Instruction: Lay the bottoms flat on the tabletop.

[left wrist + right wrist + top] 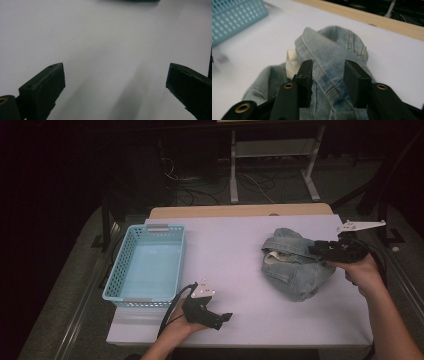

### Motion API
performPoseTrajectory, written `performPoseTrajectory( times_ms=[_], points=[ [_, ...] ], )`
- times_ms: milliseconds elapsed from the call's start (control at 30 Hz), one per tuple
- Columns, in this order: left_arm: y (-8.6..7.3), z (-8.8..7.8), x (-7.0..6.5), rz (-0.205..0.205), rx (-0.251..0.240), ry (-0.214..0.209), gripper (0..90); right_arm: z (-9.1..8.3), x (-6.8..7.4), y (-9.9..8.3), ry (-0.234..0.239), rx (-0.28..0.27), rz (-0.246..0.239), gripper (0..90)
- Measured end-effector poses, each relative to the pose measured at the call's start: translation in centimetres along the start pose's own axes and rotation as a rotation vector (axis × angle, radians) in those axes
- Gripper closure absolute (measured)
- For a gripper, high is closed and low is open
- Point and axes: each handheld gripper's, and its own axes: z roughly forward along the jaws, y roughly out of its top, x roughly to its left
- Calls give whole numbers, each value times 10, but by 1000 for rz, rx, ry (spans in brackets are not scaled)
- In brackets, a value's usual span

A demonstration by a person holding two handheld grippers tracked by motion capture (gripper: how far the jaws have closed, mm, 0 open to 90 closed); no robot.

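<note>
Basket (148, 262) sits at the table's (235, 315) left edge. Left gripper (226, 318) rests low at the near edge, jaws spread wide over bare surface. Jeans (292, 265) lie bunched at right; right gripper (314, 249) is over them, jaws parted astride a denim fold, pads not pressing.

Right claw (316, 249) over denim garment (292, 265)

light: dim, dark surround | table (240, 250): brightest, soft jaw shadows | blur: basket (234, 17) edge, close jaws soft
</note>
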Motion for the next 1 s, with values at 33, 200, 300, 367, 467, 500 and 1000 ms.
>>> performPoseTrajectory(
  times_ms=[33,200,300,367,467,500,1000],
  points=[
    [0,0,0,0,0,0,21,2,0,-2,-8,9,-1,553],
    [1,1,0,1,2,-5,21,18,-4,-13,-51,79,-33,480],
    [1,2,0,7,6,-6,21,28,-7,-19,-64,105,-41,466],
    [0,2,-1,7,7,-5,21,34,-10,-22,-55,114,-39,448],
    [0,1,0,0,3,-3,21,39,-12,-26,-54,137,-31,538],
    [0,1,0,-2,2,-2,21,40,-13,-27,-52,141,-27,579],
    [0,1,1,3,8,-1,21,11,-27,-15,-67,-53,36,807]
  ],
)
